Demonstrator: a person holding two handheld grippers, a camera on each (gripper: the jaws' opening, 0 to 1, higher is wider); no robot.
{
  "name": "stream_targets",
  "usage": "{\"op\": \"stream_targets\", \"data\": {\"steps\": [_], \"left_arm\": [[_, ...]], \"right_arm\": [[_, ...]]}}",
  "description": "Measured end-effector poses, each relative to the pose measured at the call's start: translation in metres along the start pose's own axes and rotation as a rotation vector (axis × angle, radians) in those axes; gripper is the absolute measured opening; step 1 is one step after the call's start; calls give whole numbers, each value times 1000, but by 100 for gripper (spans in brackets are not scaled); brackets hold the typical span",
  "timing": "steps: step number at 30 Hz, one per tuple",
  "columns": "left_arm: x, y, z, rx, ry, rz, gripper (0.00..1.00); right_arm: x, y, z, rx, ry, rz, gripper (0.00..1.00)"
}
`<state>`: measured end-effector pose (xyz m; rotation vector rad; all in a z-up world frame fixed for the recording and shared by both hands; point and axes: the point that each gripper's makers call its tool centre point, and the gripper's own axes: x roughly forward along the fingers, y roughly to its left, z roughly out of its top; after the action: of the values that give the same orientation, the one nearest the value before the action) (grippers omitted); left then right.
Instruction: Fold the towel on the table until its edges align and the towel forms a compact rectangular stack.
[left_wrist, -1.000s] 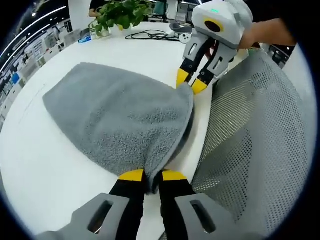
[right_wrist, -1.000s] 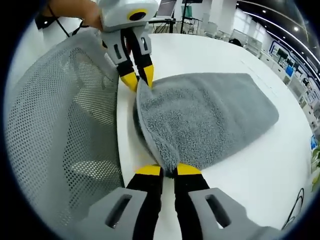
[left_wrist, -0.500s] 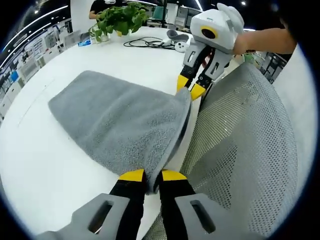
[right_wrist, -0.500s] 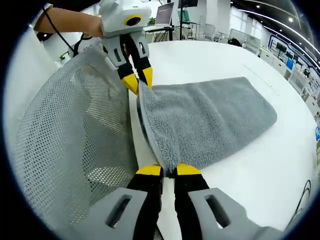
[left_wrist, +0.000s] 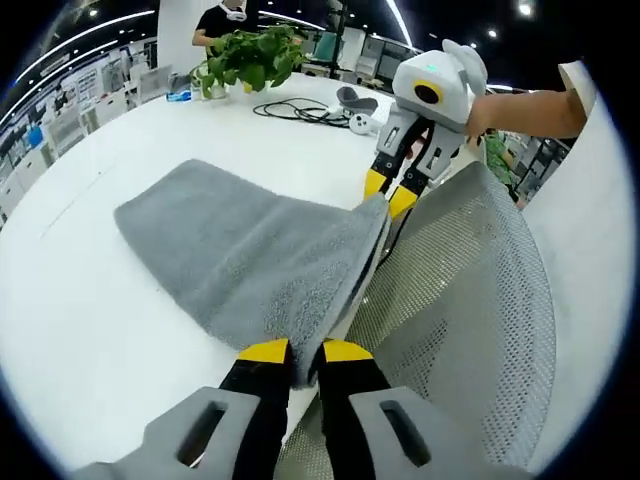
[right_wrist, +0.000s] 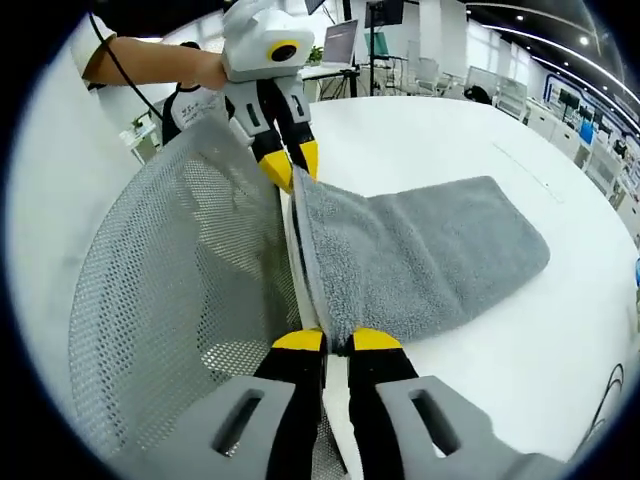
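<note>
Grey towel (left_wrist: 250, 265) half on the white bench (left_wrist: 90, 330), near edge lifted past the rim above a mesh chair back (left_wrist: 470, 300). Left tongs (left_wrist: 293, 352) and right tongs (right_wrist: 336, 340) each pinching a corner. Best kept taut and level, then carried evenly to meet the far edge. Lower layer mostly hidden; corner alignment hard to judge.

I can read no text in either view. My grippers carry no label or number, and the towel (left_wrist: 250, 265) has no tag with print. The far shelves are too blurred for any sign or brand to be read.
</note>
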<state>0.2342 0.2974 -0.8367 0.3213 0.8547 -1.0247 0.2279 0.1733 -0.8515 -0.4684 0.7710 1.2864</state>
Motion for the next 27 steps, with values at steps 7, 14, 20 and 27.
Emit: {"op": "stream_targets", "data": {"steps": [7,14,20,27], "left_arm": [[-13,8,21,-57,-101,24,10],[-22,18,43,-114,-201,57,9],[-30,16,57,-163,-259,45,9],[-46,7,67,-181,-312,24,8]], "right_arm": [[-10,-3,10,31,-46,24,5],[-22,-8,21,79,-91,37,5],[-34,-2,31,85,-111,56,5],[-44,15,43,88,-137,115,5]]}}
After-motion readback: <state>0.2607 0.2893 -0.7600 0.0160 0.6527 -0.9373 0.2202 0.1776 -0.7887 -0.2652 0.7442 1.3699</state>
